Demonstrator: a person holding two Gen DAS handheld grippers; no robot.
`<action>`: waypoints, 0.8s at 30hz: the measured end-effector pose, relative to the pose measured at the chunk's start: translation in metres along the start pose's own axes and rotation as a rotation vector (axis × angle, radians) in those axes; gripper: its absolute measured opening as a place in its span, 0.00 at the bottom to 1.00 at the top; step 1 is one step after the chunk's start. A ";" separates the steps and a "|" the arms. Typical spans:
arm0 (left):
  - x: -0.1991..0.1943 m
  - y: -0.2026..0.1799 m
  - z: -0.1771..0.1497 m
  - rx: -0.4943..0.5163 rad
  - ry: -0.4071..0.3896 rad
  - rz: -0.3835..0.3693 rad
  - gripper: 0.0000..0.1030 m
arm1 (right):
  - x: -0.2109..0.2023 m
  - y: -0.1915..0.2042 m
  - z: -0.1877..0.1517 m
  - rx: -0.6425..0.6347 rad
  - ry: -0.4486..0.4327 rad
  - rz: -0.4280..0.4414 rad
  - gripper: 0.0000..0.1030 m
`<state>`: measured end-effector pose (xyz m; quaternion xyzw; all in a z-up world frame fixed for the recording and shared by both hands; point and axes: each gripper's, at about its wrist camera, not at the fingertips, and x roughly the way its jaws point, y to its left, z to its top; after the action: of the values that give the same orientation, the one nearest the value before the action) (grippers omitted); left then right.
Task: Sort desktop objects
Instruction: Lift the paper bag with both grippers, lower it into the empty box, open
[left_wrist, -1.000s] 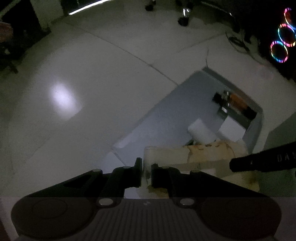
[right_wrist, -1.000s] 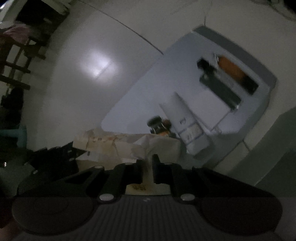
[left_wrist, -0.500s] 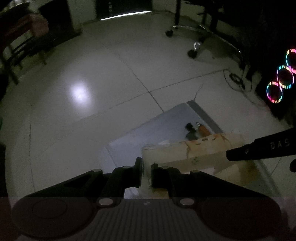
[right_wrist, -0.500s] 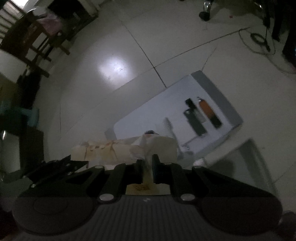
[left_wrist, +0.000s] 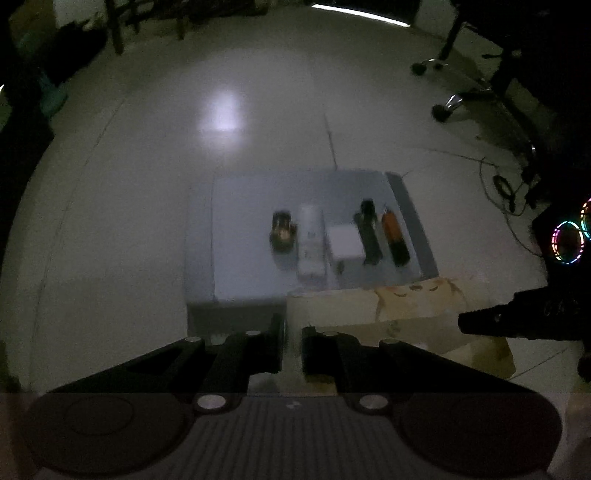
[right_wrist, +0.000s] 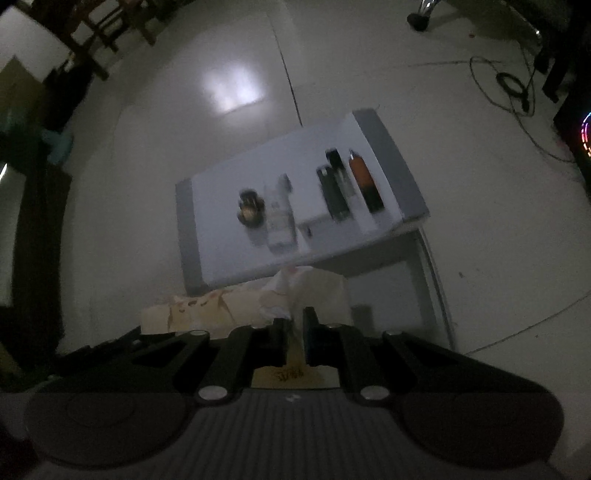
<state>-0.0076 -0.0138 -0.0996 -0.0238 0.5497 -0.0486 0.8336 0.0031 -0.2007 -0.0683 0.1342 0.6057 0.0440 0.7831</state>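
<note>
Two grippers are carrying one paper bag (left_wrist: 402, 314) above the table (left_wrist: 258, 206).
The left gripper (left_wrist: 293, 345) is pinching its 9 o'clock edge, the right gripper (right_wrist: 294, 341) its crumpled 3 o'clock edge; light, floppy, probably tearable, so rim grips suit.

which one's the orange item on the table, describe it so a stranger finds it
Find the low grey table on the tiled floor, with a row of small objects. The orange item lies at the row's right end, beside a black bar. It alone is orange on top, black below.
</note>
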 end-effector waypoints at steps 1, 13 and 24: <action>0.004 -0.001 -0.008 -0.008 0.006 0.005 0.07 | 0.004 -0.005 -0.005 -0.011 0.006 0.004 0.09; 0.081 -0.004 -0.048 0.013 0.097 0.037 0.07 | 0.079 -0.041 -0.027 -0.096 0.062 0.020 0.09; 0.134 -0.003 -0.047 0.039 0.096 0.050 0.07 | 0.138 -0.052 -0.019 -0.136 0.093 -0.006 0.09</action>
<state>0.0014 -0.0301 -0.2403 0.0083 0.5883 -0.0394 0.8076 0.0161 -0.2153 -0.2155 0.0765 0.6375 0.0889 0.7615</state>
